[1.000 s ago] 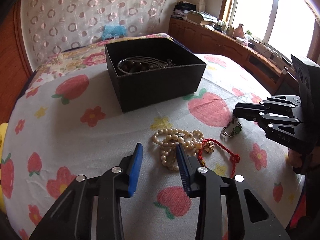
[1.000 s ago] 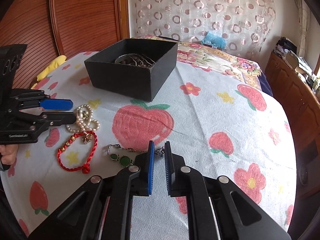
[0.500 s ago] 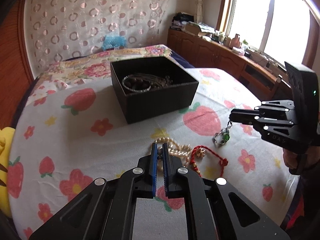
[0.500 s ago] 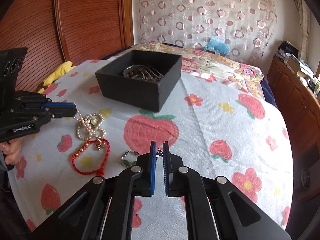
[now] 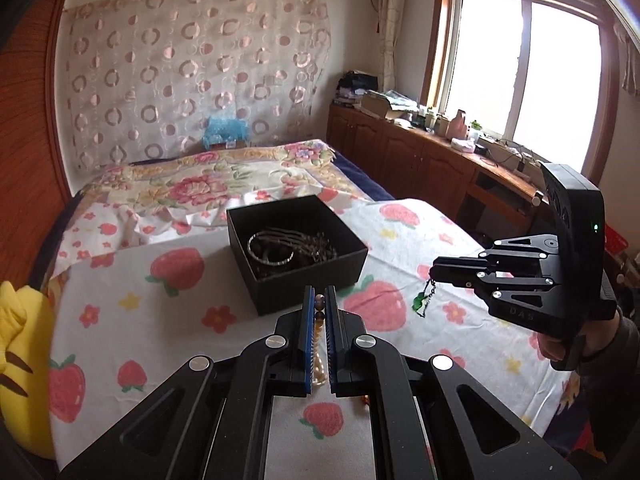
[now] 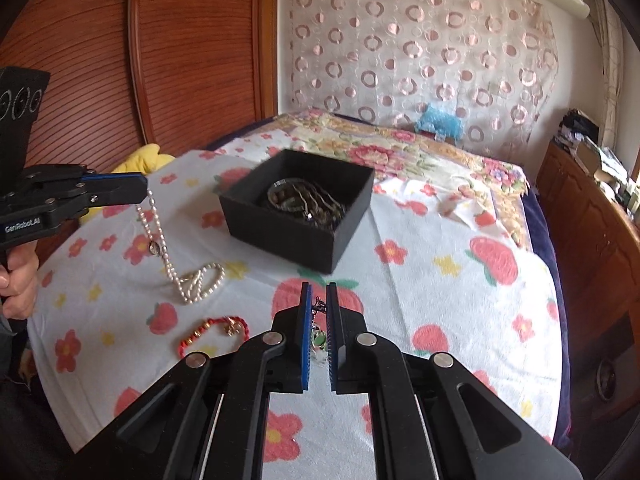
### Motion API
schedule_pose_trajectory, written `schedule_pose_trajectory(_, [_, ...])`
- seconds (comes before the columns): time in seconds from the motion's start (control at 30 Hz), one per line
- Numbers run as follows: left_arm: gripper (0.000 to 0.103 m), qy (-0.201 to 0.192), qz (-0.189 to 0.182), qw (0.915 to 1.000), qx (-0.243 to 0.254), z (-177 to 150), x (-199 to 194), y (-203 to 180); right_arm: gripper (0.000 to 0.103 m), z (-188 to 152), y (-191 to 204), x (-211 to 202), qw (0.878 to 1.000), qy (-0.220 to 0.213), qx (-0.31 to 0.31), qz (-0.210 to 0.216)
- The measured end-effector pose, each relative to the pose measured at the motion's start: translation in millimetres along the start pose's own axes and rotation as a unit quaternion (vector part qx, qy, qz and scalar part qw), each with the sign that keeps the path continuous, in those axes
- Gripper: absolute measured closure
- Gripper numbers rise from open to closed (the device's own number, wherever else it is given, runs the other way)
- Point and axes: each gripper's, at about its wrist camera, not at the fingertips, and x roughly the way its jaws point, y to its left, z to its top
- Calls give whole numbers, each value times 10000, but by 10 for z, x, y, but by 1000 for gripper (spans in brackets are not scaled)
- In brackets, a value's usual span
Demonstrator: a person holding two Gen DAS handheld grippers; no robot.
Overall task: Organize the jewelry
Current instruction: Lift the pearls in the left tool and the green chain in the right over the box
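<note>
Both pieces now up off the worktop (image 6: pixel 460 320), where a second ago they lay flat. Left gripper (image 5: pixel 319 300) clamped on the pearls (image 6: pixel 188 264), a darker bead pinched at the fingertips; right gripper (image 6: pixel 319 304) clamped on the green chain (image 5: pixel 424 298). Pearls only half raised: upper end at the left fingers, strand running steeply down and slightly toward the box (image 6: pixel 296 208), lower loops resting on the cloth just left of the box. Green chain fully clear, hanging short and near vertical under the right fingers, green stones at the low end, to the right of the box and near its front corner. Red bracelet (image 6: pixel 212 334) flat on the worktop, untouched. Box open, already holding dark bangles and chains. Likely meaning: picking done for two items, carry and drop into the box next; more height needed for the pearls before the trailing loops clear the box wall.
</note>
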Motion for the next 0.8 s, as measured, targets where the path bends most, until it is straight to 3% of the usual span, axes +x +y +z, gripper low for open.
schedule_pose_trajectory(0.37, [99,-254,55,9996,136,271,-181,13,95,261,29,-64,9998,-199,-47,41])
schedule_pose_trajectory(0.8, [99,-361,76,9992,127,705,-273,118,95,550,8,90,9999,-141,-41,53])
